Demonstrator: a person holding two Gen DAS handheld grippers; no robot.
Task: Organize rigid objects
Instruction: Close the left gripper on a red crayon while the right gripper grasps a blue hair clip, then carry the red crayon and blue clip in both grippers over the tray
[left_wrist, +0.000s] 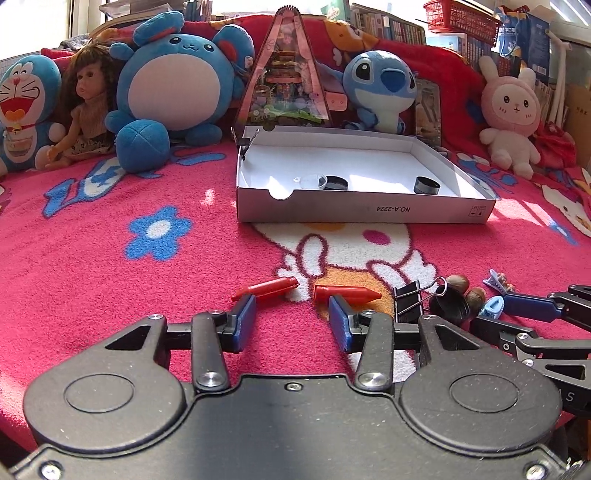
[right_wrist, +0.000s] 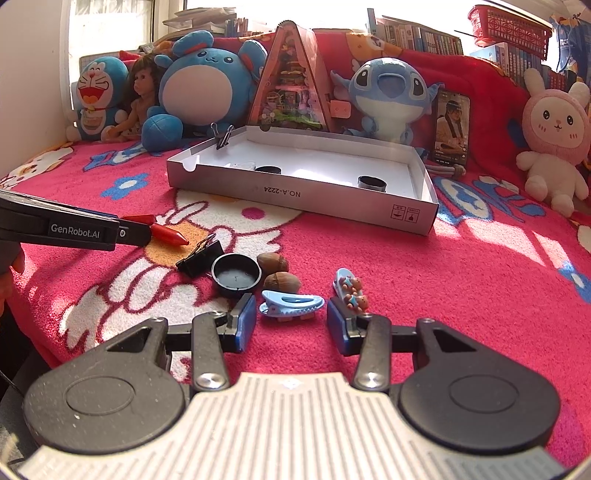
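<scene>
I see 2 red pen caps on the pink blanket (left_wrist: 92, 258), well in front of the white box (left_wrist: 365, 214), which I use as my landmark. The left red cap (left_wrist: 266, 288) and the right red cap (left_wrist: 347, 292) lie end to end with a gap between them, on the near side of the box. My left claw (left_wrist: 291, 318) sits just short of them, its blue pads spread, each pad close behind 1 cap; nothing is pinched.

Right of the caps, still on the near side of the box, are a black binder clip (right_wrist: 199, 256), a round black lid (right_wrist: 236, 275), 2 brown nuts (right_wrist: 277, 273), a light blue hair clip (right_wrist: 291, 304) and a second clip with small bear figures (right_wrist: 351, 288). My right claw (right_wrist: 291, 323) is spread too, with the light blue hair clip lying just ahead of the gap between its pads; the pads do not press it.

Inside the box I see a clear lid (left_wrist: 312, 181), 2 black rings (left_wrist: 426, 185), and a binder clip on its far left corner (right_wrist: 223, 138). Plush toys (left_wrist: 177, 85) and a doll sit behind the box.
</scene>
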